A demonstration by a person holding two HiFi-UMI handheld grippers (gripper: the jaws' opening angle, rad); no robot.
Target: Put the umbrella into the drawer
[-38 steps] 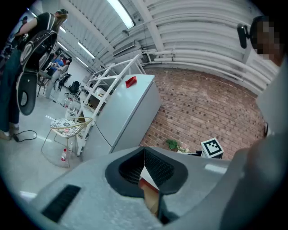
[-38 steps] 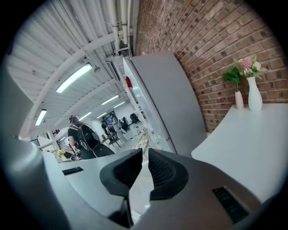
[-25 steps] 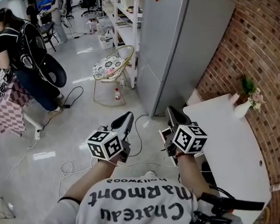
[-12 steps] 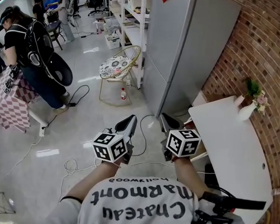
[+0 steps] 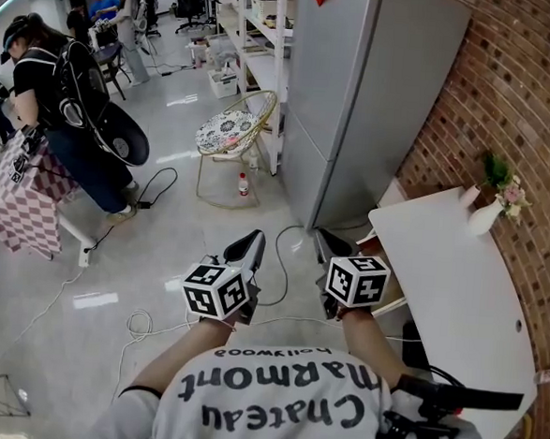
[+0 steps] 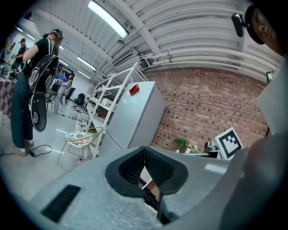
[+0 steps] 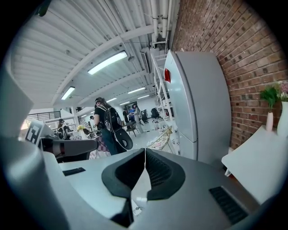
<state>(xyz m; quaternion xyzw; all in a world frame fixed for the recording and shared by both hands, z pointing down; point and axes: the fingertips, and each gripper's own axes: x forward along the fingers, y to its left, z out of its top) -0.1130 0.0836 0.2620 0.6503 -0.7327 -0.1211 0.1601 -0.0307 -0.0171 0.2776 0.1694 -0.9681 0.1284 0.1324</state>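
Brick wall (image 5: 523,90) and a grey fridge (image 5: 358,107) back the white tabletop (image 5: 458,283), while the left tool (image 5: 248,248) and right tool (image 5: 328,243) hang closed and empty before the person, probably just carried, since the umbrella shows in no view.

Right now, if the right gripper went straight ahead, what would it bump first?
Probably the floor beside the grey cabinet; nothing nearer stands before the right gripper. Depth is unclear.
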